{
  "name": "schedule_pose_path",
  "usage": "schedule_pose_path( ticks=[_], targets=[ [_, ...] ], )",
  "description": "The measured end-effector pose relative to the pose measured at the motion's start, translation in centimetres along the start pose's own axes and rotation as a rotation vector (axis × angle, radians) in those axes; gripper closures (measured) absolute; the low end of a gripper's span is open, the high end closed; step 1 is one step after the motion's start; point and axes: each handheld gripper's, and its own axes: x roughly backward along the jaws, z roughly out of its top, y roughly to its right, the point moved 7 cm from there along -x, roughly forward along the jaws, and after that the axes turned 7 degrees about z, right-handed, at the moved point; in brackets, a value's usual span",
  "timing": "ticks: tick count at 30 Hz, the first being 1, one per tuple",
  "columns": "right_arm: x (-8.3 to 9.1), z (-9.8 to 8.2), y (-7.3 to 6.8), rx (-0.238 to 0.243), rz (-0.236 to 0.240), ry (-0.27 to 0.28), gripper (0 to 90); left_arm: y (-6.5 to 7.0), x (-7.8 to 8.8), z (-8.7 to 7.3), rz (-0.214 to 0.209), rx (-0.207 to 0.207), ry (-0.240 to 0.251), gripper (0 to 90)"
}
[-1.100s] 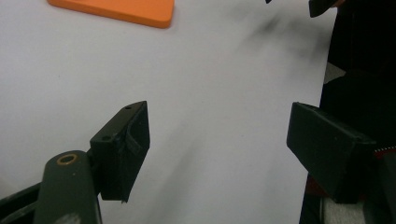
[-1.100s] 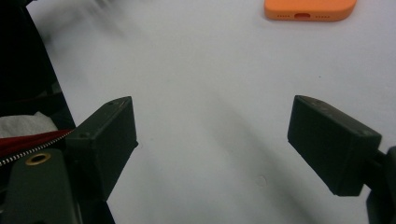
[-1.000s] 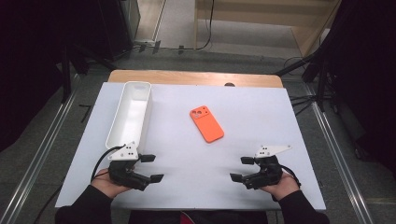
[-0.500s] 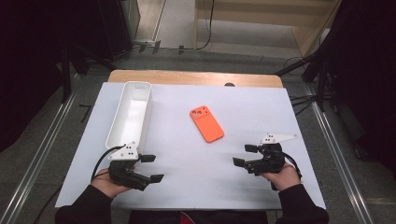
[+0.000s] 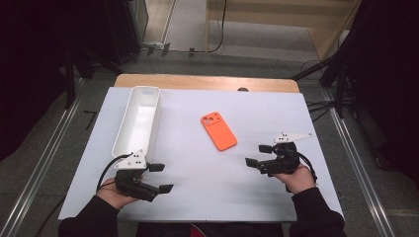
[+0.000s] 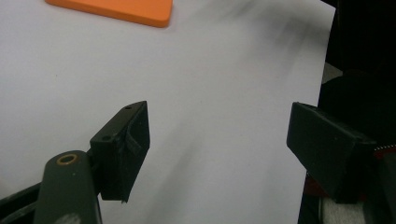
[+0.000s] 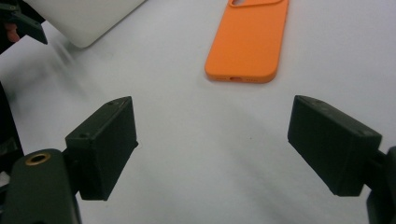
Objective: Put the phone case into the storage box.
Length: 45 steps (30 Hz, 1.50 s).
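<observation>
Right gripper (image 5: 258, 155) has crept toward the one orange case (image 5: 218, 131), jaws spread, empty. Left gripper (image 5: 160, 177) kept still, also agape. One white tray (image 5: 123, 140) hugs the mat's (image 5: 207, 182) left edge; bare mat between.

The high view looks forward and down from above the near edge of the table (image 5: 207, 103), taking in all of it. Each gripper view sits low and close over the table, looking toward the orange case (image 5: 218, 131) — case (image 7: 249, 39) and table are what all three views share.
</observation>
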Motion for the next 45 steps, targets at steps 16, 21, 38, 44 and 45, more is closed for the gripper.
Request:
schedule_pose_path(
  ticks=[16, 21, 38, 44, 45],
  targets=[
    [-0.2, 2.1, 1.2, -0.056, -0.03, 0.029, 0.9, 0.0, 0.0, 0.0, -0.006, 0.009, -0.003, 21.8],
    [-0.6, 2.6, 1.4, -0.046, -0.045, 0.026, 0.9, -0.1, 0.0, 0.0, 0.004, 0.012, -0.005, 21.8],
    [-2.1, 4.7, 1.7, -0.032, -0.081, 0.023, 0.9, -0.1, 0.0, 0.0, -0.001, 0.013, -0.002, 21.8],
    [-2.6, 5.6, 1.6, -0.026, -0.085, 0.025, 1.0, -0.1, 0.0, 0.0, -0.002, 0.014, -0.002, 21.8],
    [-2.7, 5.8, 1.6, -0.02, -0.086, 0.026, 1.0, -0.1, 0.0, 0.0, -0.002, 0.013, -0.002, 21.8]
  ],
)
